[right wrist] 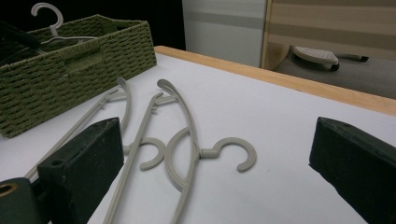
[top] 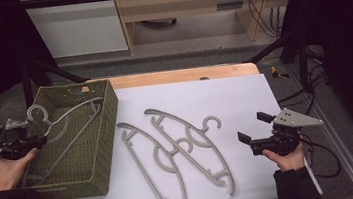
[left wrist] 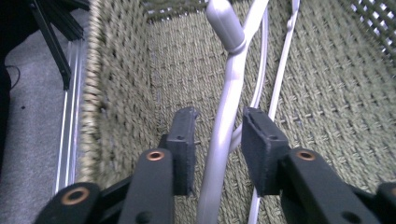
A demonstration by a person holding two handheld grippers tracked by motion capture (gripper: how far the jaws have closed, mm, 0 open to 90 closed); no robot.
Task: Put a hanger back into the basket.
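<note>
- Woven olive-green rectangular basket (top: 99, 138) sits at the white table's (top: 244, 96) nine o'clock edge, holding a pale grey plastic hanger (top: 61, 123) with its hook poking over the rim.
- Left gripper (left wrist: 217, 140): jaws partly parted, the hanger's rod between them, pads not pressing.
- Right gripper (top: 253, 127), at three o'clock, has wide, empty jaws.
- Three beige curved hangers (top: 184, 144) lie mid-table; bare surface lies toward twelve.

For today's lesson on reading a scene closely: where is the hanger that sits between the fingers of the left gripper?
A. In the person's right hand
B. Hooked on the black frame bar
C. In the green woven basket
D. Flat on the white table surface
C: in the left gripper view the pale grey hanger runs between the left gripper fingers with the green woven basket walls all around it.
</note>
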